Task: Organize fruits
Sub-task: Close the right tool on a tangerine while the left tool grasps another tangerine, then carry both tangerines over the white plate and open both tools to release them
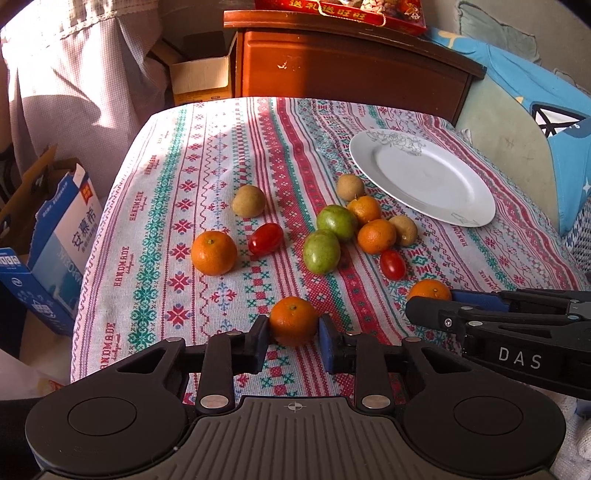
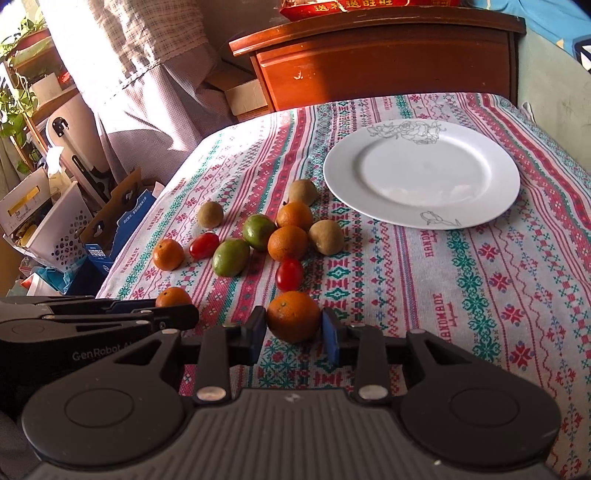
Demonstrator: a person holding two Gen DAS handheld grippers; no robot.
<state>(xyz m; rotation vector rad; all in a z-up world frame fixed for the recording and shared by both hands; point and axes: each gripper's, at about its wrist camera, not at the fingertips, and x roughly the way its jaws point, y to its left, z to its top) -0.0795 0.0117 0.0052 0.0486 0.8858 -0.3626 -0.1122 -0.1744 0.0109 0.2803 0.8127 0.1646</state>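
Each gripper is shut on a small orange low over the patterned tablecloth. My left gripper (image 1: 293, 328) holds one orange (image 1: 293, 320) between its blue pads; it also shows in the right wrist view (image 2: 173, 297). My right gripper (image 2: 293, 325) holds another orange (image 2: 293, 315), seen in the left wrist view (image 1: 430, 289). Loose fruit lies mid-table: more oranges (image 1: 213, 252), two green fruits (image 1: 321, 251), brown kiwis (image 1: 248, 200) and red tomatoes (image 1: 265, 238). An empty white plate (image 2: 421, 171) sits at the far right.
A wooden cabinet (image 1: 351, 62) stands behind the table with a red gift box (image 1: 340, 11) on top. Cardboard boxes (image 1: 55, 236) and a curtain are off the left edge. Blue cushions (image 1: 535, 122) lie to the right.
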